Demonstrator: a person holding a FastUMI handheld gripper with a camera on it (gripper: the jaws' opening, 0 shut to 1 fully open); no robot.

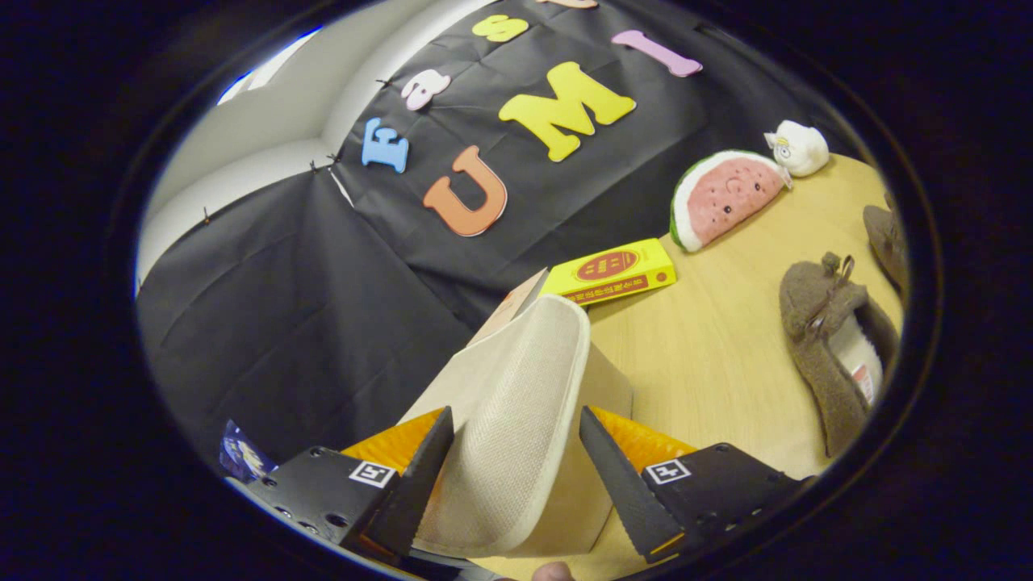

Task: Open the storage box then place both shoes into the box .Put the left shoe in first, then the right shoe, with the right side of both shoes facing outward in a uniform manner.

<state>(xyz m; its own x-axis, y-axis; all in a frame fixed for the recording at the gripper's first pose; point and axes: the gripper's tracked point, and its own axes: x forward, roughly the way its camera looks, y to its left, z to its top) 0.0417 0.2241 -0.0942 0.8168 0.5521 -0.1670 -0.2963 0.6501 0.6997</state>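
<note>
If the lid (516, 403) slips from me here it may drop back over the storage box (601, 379) and undo the opening; the risk, I judge, is its woven surface and my hold near one edge. My gripper (516, 460) has its fingers partly apart, pressing on the lid from both sides. The box sits just ahead on the table (710, 355); one shoe (831, 355) lies to the right, the second shoe (886, 238) farther right.
</note>
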